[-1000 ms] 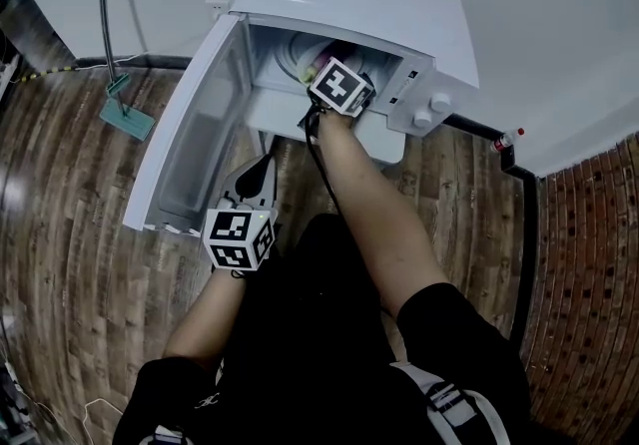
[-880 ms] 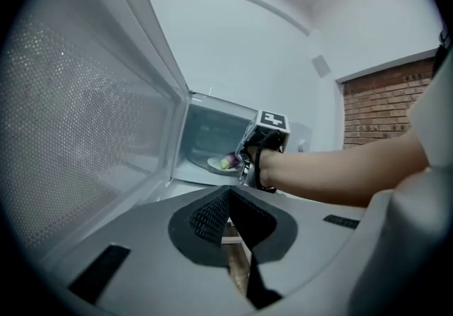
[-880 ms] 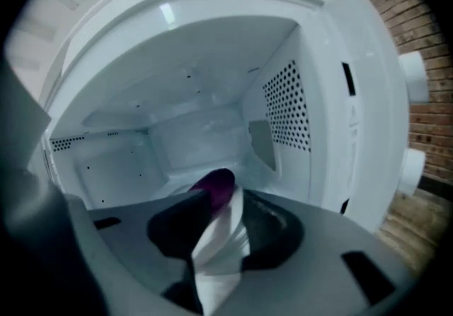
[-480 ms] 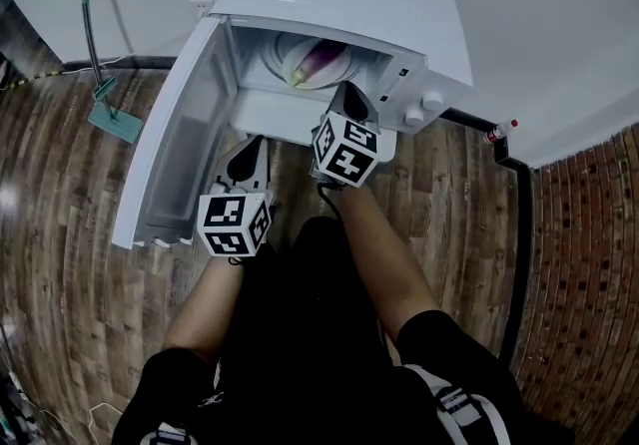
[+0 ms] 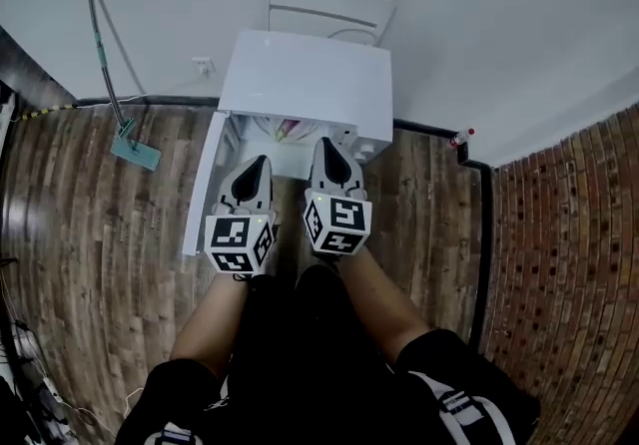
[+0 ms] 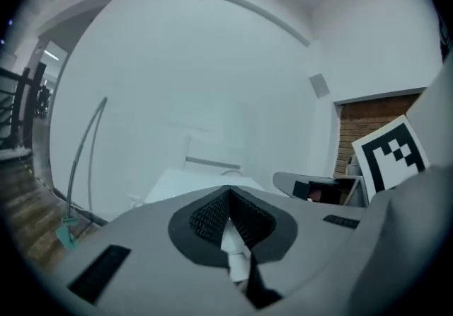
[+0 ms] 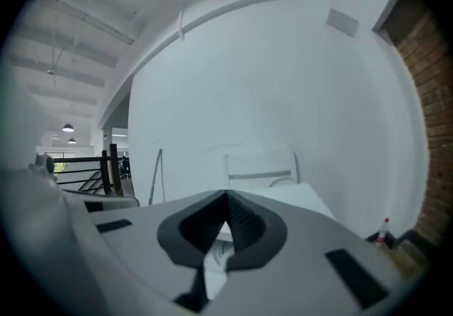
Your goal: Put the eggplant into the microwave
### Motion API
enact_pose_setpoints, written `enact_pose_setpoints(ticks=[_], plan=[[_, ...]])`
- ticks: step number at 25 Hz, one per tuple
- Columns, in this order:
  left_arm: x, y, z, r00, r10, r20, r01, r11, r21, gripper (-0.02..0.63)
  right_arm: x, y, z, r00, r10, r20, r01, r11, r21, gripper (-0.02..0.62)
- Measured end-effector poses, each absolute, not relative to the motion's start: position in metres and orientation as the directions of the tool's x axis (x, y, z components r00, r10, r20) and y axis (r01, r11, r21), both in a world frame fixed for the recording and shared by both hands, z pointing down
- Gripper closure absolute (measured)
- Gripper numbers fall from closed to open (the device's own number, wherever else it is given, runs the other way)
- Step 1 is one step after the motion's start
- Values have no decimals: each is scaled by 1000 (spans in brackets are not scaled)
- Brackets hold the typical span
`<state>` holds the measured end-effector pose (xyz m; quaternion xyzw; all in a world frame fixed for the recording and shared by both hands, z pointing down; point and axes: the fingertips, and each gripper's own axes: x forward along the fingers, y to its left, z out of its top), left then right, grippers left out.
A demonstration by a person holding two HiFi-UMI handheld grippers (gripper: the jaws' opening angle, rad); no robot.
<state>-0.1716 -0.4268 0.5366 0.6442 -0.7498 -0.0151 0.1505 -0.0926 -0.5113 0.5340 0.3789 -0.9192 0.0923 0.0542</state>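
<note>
Smooth, glossy white casing on the microwave (image 5: 305, 74). Wood planks with a faint sheen across the floor (image 5: 100, 223). Rough red brick on the right wall (image 5: 569, 263). Matt grey plastic and ribbed black pads (image 6: 208, 215) on the left gripper (image 5: 256, 164).

Microwave (image 5: 305, 74) mouth unblocked in front; open door (image 5: 203, 189) flanks left (wall (image 5: 449, 14) close behind).

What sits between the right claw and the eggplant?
Nothing visible. The purple eggplant lies inside the white box microwave, its door swung open; the shut right claw hovers before the opening.
</note>
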Motion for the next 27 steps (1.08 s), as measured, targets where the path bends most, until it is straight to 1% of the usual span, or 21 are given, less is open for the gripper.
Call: enact_pose_setpoints(ticks=[2,5,9,17,22,27], plan=[[-167,-422,473,-131,-970,203,-967,171,191,609,-85,-500,472,-715,-678,169,-698,706,-120,583],[-157,-412,397,-135,-968,211,-966,175,188,609,-71,-483,400,-732,-653,197,-681,710,-180,583],[-150,-404,342,-130,-965,228,-974,168,153,609,-56,-470,349,-739,-647,189,-674,707,-213,583],[-152,-388,323,-138,-963,231,-979,168,114,609,-56,-451,320,-754,-640,151,-656,722,-218,583],[-158,-385,320,-122,-964,234,-977,158,143,609,-66,-445,309,-764,-632,134,-645,738,-199,583],[-164,-390,313,-103,-970,221,-982,135,131,609,-75,-445,301,-767,-631,116,-641,745,-186,583]])
